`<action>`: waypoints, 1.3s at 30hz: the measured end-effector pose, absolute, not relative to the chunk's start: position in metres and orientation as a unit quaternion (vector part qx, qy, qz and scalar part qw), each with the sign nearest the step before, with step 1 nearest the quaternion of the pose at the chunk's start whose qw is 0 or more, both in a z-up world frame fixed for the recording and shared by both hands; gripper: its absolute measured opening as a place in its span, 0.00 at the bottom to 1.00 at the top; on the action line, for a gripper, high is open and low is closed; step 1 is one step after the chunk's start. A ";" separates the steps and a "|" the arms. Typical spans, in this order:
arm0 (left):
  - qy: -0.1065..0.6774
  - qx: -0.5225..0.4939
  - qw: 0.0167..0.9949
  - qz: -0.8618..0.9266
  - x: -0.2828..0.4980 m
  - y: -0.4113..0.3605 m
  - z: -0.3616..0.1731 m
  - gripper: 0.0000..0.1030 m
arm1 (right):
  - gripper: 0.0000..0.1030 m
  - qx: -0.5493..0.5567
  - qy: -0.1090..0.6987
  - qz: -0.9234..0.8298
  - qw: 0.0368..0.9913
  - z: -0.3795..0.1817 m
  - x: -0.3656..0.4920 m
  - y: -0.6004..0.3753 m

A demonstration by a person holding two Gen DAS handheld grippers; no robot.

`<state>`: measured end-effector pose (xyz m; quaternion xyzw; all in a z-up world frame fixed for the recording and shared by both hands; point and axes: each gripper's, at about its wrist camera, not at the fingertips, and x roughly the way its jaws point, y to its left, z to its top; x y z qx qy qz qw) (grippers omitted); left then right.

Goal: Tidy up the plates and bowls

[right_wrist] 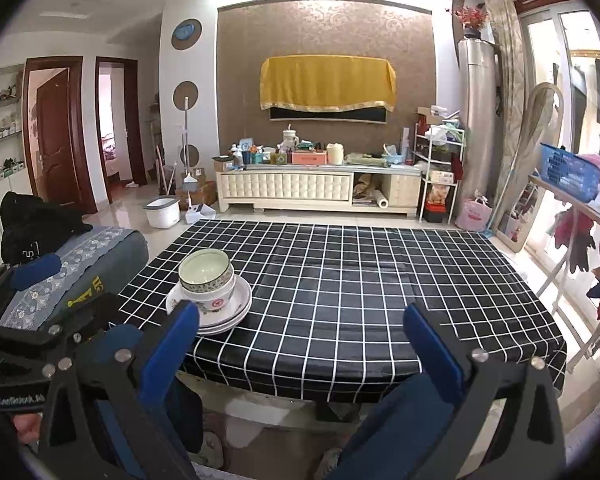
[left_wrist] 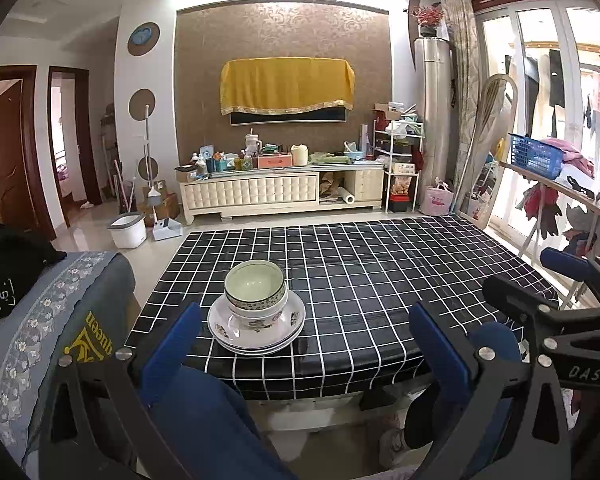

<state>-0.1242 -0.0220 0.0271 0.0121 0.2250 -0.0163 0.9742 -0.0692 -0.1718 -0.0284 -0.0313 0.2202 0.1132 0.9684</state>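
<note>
Bowls (left_wrist: 256, 294) nested w/ one another, sitting on stacked plates (left_wrist: 256, 330), near front-left part of the table (left_wrist: 380, 280) w/ black checked cloth. Left hand-held gripper (left_wrist: 306, 344) held back off the table edge, jaws apart, nothing in them. Right hand-held gripper (right_wrist: 300, 344) likewise apart, holding nothing

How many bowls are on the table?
2. The top bowl, pale green inside, sits nested in the lower bowl with flower decoration. Both rest on stacked plates near the table's left front. Another bowl could be hidden between them.
</note>
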 end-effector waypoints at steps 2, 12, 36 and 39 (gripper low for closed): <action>0.226 0.014 0.974 -0.024 -0.126 -0.024 0.027 1.00 | 1.00 -0.031 0.223 0.114 0.968 -0.029 -0.069 -0.173; 0.221 0.009 0.975 -0.016 -0.130 -0.024 0.029 1.00 | 1.00 -0.035 0.219 0.118 0.968 -0.027 -0.074 -0.172; 0.225 0.012 0.974 -0.009 -0.133 -0.024 0.027 1.00 | 1.00 -0.039 0.217 0.123 0.968 -0.026 -0.077 -0.176; 0.226 0.011 0.974 -0.007 -0.133 -0.023 0.026 1.00 | 1.00 -0.040 0.216 0.123 0.968 -0.026 -0.078 -0.176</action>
